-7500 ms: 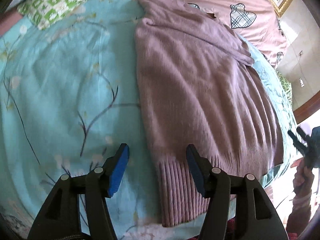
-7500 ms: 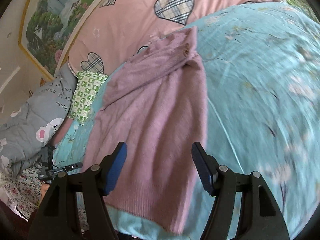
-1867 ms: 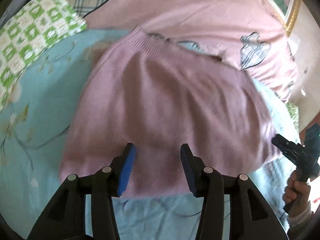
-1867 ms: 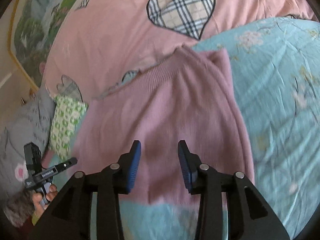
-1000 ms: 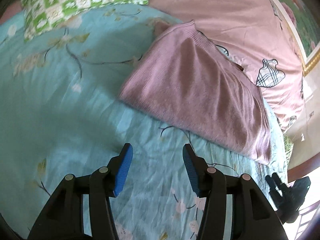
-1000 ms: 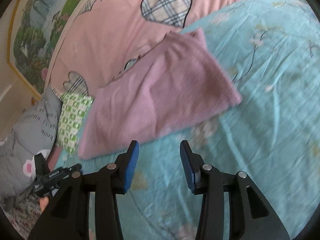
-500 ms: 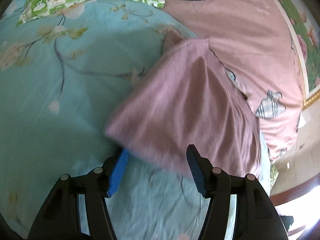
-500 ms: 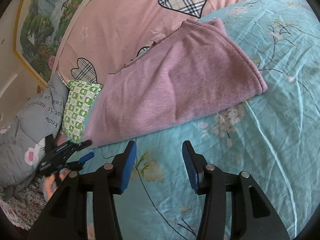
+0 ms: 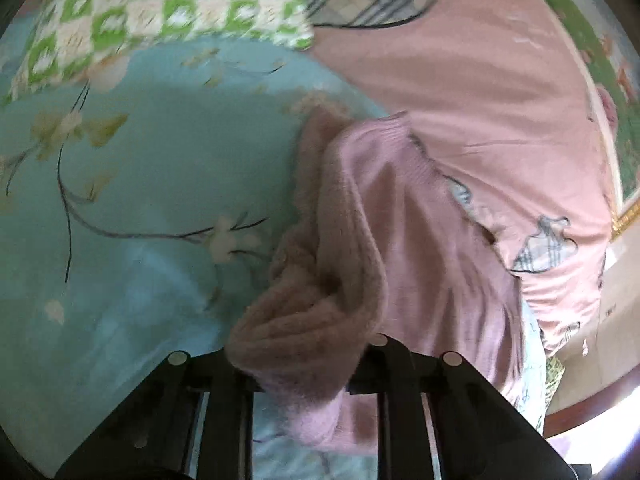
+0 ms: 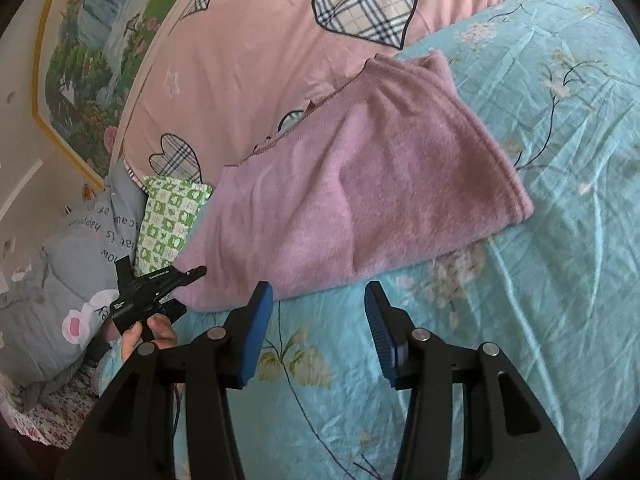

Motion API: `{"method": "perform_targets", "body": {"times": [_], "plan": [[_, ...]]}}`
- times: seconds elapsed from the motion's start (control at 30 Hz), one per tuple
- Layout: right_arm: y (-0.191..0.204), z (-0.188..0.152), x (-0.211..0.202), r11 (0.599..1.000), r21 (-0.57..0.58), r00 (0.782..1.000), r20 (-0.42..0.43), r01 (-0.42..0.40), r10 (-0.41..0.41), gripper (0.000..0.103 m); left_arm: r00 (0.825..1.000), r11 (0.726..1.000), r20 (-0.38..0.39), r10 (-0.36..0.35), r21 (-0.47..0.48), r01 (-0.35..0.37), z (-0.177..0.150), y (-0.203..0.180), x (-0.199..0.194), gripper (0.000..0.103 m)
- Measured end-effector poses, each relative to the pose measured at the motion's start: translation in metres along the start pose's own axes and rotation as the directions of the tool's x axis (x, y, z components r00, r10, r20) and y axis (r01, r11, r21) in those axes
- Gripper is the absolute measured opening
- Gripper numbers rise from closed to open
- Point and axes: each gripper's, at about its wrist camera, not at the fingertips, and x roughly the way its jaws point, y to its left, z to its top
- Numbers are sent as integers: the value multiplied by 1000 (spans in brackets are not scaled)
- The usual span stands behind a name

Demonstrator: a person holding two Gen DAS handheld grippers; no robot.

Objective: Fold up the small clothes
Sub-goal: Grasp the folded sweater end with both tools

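A mauve knit sweater (image 10: 360,184), folded in half, lies on the turquoise floral bedsheet (image 10: 560,280). In the left wrist view my left gripper (image 9: 300,364) is shut on the sweater's (image 9: 420,264) near left corner, and the bunched knit hides its fingertips. The same gripper shows in the right wrist view (image 10: 192,274) at the sweater's left end, held by a hand. My right gripper (image 10: 318,336) is open and empty, just short of the sweater's near edge, above the sheet.
A pink duvet with plaid hearts (image 10: 304,40) lies behind the sweater. A green checked pillow (image 10: 168,220) and a grey quilt (image 10: 60,280) sit at the left. A framed landscape picture (image 10: 92,40) hangs on the wall.
My left gripper has moved up to the sweater's left corner and closed on it, bunching the knit. My right gripper has stayed open near the front edge.
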Motion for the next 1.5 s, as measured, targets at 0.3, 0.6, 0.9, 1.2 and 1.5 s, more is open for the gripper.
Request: {"method": "perform_targets", "body": {"times": [0.3,0.6,0.9,1.2,1.5], "plan": [[-21,31,-24,999,30,998,63,-17,15,49,974,938,-18,-225,266,221,-29,-128,-29,13],[-37,86,-19,1000,-15,999,49,7,-7,49,942,853,-246,-229,415,316,-114,-201,39,13],[-19,142,98,992,-57,982,-158,-116,106,60,933,859,-264,-246,387,336,-113,-182,48,13],[4,152,176,991,-43,955,-275,-128,111,13,924,824,-262,-279,429,370,-107,-191,32,13],[-11,203,83,990,-88,993,-62,-108,102,12,848,725,-315,-426,442,528,-118,-267,27,13]]}}
